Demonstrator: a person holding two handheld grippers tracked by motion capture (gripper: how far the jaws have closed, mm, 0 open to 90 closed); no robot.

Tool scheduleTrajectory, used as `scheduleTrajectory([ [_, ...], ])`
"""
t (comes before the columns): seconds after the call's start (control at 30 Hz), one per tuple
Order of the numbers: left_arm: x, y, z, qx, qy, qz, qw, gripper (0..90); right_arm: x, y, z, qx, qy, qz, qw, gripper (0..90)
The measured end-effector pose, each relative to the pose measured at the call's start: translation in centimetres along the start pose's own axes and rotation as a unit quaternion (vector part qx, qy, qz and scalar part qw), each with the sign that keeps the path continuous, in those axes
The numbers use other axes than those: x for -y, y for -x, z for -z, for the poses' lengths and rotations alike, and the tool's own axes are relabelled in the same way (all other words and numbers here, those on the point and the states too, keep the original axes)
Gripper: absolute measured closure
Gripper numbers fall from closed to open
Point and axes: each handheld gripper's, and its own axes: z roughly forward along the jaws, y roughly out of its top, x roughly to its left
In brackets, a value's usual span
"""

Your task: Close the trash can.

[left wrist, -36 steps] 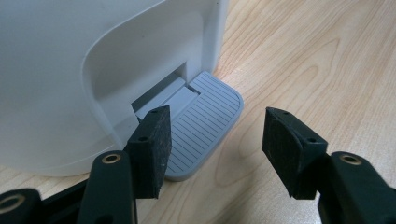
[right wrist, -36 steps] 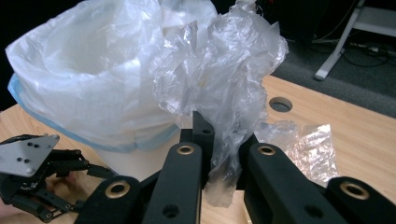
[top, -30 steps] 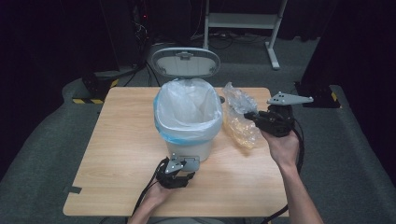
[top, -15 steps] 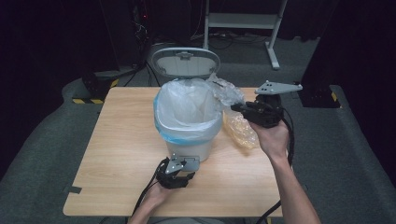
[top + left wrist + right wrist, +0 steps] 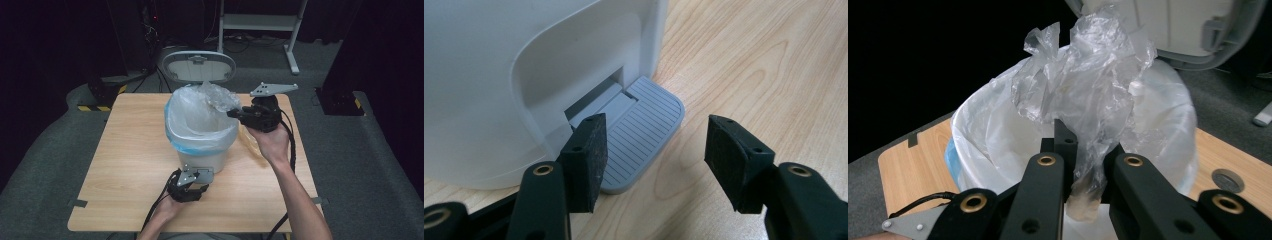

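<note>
The left gripper (image 5: 189, 185) rests low on the light wooden table (image 5: 120, 165), one jaw pressed on the grey ribbed pedal (image 5: 644, 132) of the white plastic pedal bin (image 5: 200, 127), nothing between its parted jaws. Rightward, the right gripper (image 5: 235, 114) is clenched on a crumpled clear plastic bag (image 5: 1083, 95), above the bin's liner-lined mouth

Right gripper (image 5: 231, 113): shifted from the worktop's (image 5: 125, 165) right side, beside the bin (image 5: 202, 150), to the bin's rim, its hand raised slightly

Crumpled clear plastic wrap (image 5: 217, 97): lifted off the worktop beside the bin; now pinched between the right gripper's closed jaws and hanging over the bin's lined opening

Second clear plastic piece (image 5: 250, 142): formerly part-covered by the right gripper, now lying exposed under the forearm
</note>
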Motion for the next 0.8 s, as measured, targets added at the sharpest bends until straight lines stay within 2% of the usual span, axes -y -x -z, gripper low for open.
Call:
scheduleTrajectory([
  [0.3, 0.0, 0.0, 0.0, 0.001, 0.001, 0.002, 1.0, 42.1, -0.2, -0.1, -2.3, -0.01, -0.022, -0.003, 0.9997, 86.3],
  [0.63, 0.0, 0.0, 0.0, 0.001, 0.002, 0.005, 1.0, 42.1, 0.3, 0.5, -4.6, -0.021, -0.059, -0.013, 0.998, 85.7],
  [0.7, 0.0, 0.0, 0.0, 0.002, 0.002, 0.005, 1.0, 42.1, 0.4, 0.7, -4.8, -0.025, -0.065, -0.018, 0.9974, 81.9],
  [0.8, 0.0, 0.0, 0.0, 0.003, 0.002, 0.005, 1.0, 42.1, 0.7, 0.9, -5.0, -0.022, -0.066, -0.026, 0.9972, 67.7],
])
